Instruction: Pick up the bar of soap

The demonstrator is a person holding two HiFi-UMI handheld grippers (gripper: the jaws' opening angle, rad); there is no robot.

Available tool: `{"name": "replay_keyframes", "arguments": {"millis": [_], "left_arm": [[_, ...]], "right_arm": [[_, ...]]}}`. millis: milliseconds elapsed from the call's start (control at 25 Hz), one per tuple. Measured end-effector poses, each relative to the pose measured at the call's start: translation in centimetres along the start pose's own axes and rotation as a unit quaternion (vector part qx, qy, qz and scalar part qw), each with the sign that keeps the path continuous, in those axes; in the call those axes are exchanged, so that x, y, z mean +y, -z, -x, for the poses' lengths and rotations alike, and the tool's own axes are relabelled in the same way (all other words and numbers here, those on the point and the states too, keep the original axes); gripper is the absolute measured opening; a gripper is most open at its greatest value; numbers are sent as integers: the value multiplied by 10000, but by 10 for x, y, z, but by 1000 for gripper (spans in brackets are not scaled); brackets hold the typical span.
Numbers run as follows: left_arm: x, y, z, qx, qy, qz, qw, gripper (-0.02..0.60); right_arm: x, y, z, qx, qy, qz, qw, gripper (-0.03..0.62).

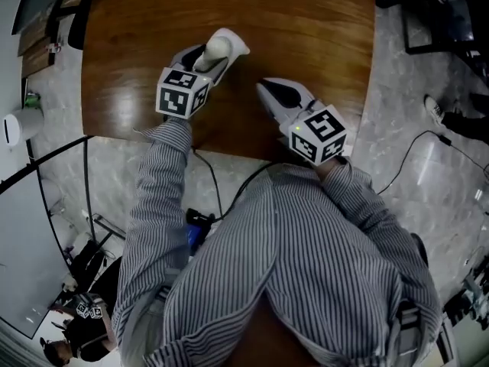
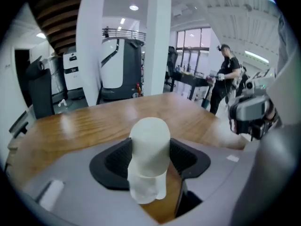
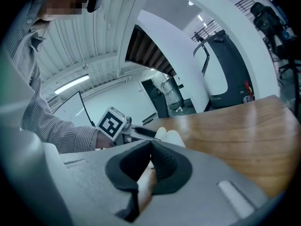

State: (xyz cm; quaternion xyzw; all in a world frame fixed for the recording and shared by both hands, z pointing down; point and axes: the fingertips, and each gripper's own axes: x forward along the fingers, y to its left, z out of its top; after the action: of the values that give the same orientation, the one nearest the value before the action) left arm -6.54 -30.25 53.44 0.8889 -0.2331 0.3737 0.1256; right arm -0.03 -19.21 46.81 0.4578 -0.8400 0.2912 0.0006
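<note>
Bar of soap (image 1: 217, 46) lower part hidden behind left gripper (image 1: 216, 61); distant person (image 2: 229, 76) blurry.

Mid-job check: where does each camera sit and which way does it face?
Head view: on the person's head, facing steeply down at the table; striped sleeves, left gripper and right gripper show.
Left gripper view: on the left gripper, looking along its fingers at the soap between them; right gripper at right.
Right gripper view: on the right gripper, over closed fingers towards the left gripper.
Shared: all three show the soap.

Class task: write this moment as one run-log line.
left gripper: open around soap | soap: upright on table | right gripper: shut, empty
</note>
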Motion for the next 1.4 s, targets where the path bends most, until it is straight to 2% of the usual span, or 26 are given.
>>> {"name": "replay_keyframes", "arguments": {"millis": [80,160,280,400,520,680,920,1000,1120,1400], "left_arm": [[-7,-11,21,-501,19,510,9974,261],[-16,-23,47,-1137,32,1011,9884,261],[-34,-38,85,-2091,100,1647,9639,261],[-58,-43,113,-2749,104,2028,9398,261],[-77,-40,135,-3198,-54,2172,9223,261],[-99,-33,160,-3763,-125,2551,8906,261],[-123,-4,187,-4197,-316,3203,8487,261],[-127,3,187,-4216,-327,3265,8453,261],[-128,6,187,-4196,-342,3223,8479,261],[-130,1,192,-4254,-335,3198,8460,261]], "right_arm": [[3,-4,4,-40,-25,64,10000,2],[10,-11,7,-86,-95,167,9998,2],[20,-24,12,-159,-210,372,9990,2],[29,-32,21,-196,-314,521,9980,2],[39,-35,25,-139,-459,659,9967,2],[52,-31,28,51,-662,672,9955,2],[73,-15,33,276,-831,616,9942,2],[77,-11,33,317,-869,625,9938,2],[84,-9,32,306,-886,730,9929,2],[85,-13,37,257,-750,780,9938,2]]}}
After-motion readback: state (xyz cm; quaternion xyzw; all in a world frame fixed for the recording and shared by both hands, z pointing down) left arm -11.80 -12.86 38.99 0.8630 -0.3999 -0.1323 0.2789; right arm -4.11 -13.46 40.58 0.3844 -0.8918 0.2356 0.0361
